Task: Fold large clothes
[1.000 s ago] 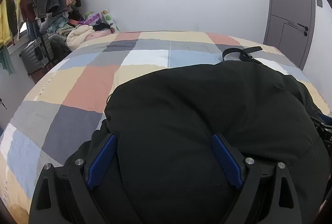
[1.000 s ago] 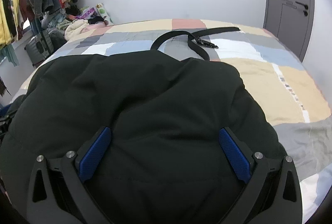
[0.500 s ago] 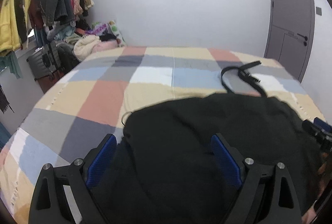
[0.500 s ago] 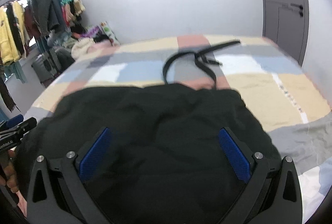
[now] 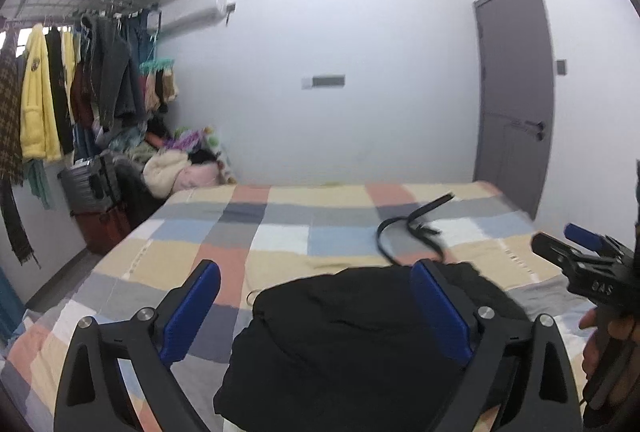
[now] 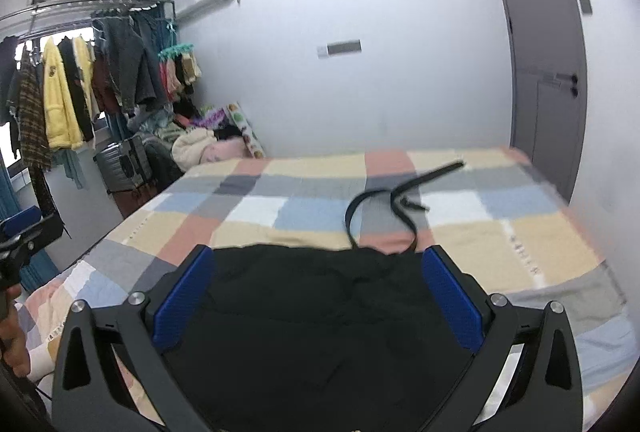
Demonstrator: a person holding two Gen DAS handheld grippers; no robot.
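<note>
A large black garment (image 5: 352, 344) lies folded in a thick bundle on the checked bedspread (image 5: 280, 228); it also shows in the right wrist view (image 6: 320, 328). My left gripper (image 5: 316, 308) is open and empty, raised above the garment's left part. My right gripper (image 6: 320, 292) is open and empty, raised above its right part; it also shows at the right edge of the left wrist view (image 5: 576, 252). A black belt (image 6: 396, 200) runs from the garment's far edge across the bed.
A rack of hanging clothes (image 5: 72, 88) and a suitcase (image 5: 96, 200) with a pile of laundry stand left of the bed. A grey door (image 5: 516, 96) is at the back right. A white wall is behind the bed.
Both grippers have lifted up and back from the garment. The view has tilted from the black bundle towards the far wall. The garment stays on the bed.
</note>
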